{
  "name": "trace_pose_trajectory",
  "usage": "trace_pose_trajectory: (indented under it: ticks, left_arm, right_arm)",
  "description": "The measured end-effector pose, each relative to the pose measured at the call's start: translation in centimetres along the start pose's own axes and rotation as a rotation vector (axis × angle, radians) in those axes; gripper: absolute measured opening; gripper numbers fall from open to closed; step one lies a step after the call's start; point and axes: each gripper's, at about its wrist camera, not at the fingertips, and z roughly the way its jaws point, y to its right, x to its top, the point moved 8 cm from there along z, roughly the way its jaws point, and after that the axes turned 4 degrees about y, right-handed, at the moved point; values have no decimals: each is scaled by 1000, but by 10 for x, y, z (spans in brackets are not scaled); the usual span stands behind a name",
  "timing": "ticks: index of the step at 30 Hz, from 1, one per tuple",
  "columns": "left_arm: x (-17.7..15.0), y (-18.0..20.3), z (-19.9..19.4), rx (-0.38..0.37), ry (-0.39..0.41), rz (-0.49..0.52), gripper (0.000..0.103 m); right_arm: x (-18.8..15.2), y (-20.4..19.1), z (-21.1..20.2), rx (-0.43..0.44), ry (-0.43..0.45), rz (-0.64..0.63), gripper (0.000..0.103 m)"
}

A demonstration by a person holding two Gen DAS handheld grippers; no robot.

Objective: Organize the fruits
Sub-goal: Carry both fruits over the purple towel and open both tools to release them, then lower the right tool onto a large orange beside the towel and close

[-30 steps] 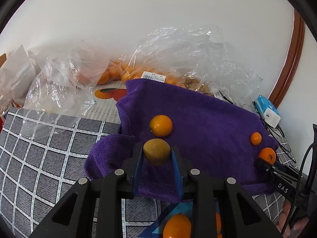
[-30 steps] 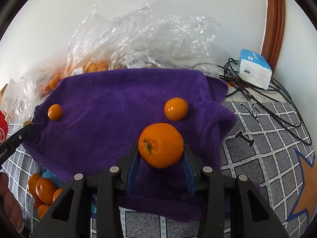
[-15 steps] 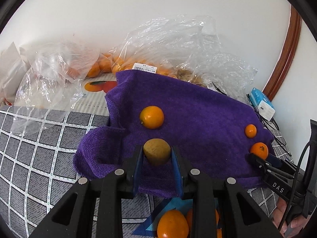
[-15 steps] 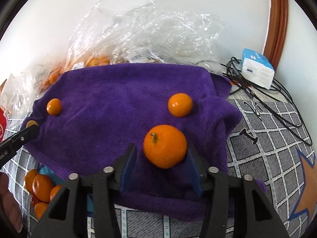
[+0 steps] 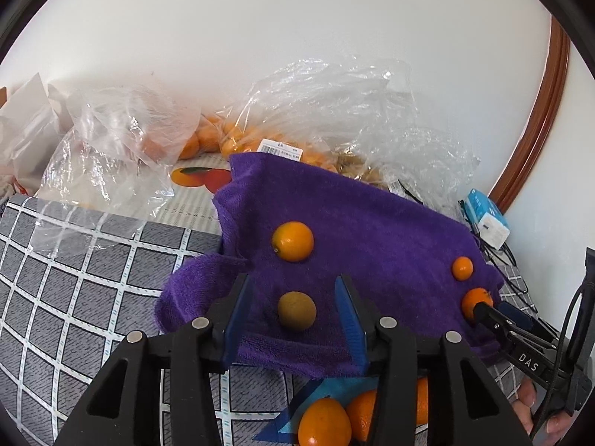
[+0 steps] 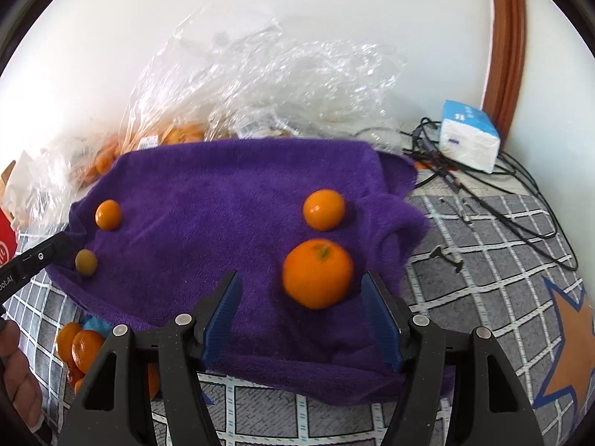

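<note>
A purple towel (image 5: 372, 234) (image 6: 223, 193) lies on the checked table. My left gripper (image 5: 293, 308) is open, and a small brownish-green fruit (image 5: 296, 311) (image 6: 86, 262) rests on the towel between its fingers. An orange (image 5: 292, 241) (image 6: 108, 214) lies just beyond it. My right gripper (image 6: 301, 297) is open around a large mandarin (image 6: 317, 272) (image 5: 474, 303) that rests on the towel. A smaller orange (image 6: 323, 210) (image 5: 462, 268) lies behind it.
Clear plastic bags with oranges (image 5: 208, 141) (image 6: 174, 137) sit against the wall behind the towel. A pile of oranges (image 5: 334, 420) (image 6: 80, 345) lies in front of the towel. A white-blue box (image 6: 469, 139) and black cables (image 6: 483, 193) are at the right.
Both grippers have opened and let go of their fruit onto the towel. Both have drawn back a little toward me.
</note>
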Motion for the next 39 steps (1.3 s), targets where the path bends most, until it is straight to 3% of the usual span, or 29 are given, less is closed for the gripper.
trace_pose_trajectory:
  ticks: [9, 15, 21, 24, 28, 36, 39]
  left_arm:
    - [25, -8, -40, 60, 63, 27, 44]
    - [-4, -29, -60, 88, 20, 32, 44]
    - [-48, -60, -66, 128, -55, 50, 57]
    - [-61, -69, -71, 115, -50, 47, 63]
    - [-66, -77, -71, 93, -64, 4, 63]
    - [-70, -90, -66, 117, -71, -56, 63]
    - [-70, -91, -66, 116, -72, -65, 63]
  right_arm:
    - [11, -24, -49, 31, 62, -30, 66]
    - [-16, -59, -68, 107, 36, -90, 66]
    - [-50, -85, -59, 176, -39, -87, 62]
    - [-59, -95, -53, 213, -70, -89, 59]
    - [-67, -104, -40, 199, -107, -119, 58]
    - [-66, -106, -17, 164, -150, -102, 57]
    - [-67, -107, -13, 151, -143, -105, 49]
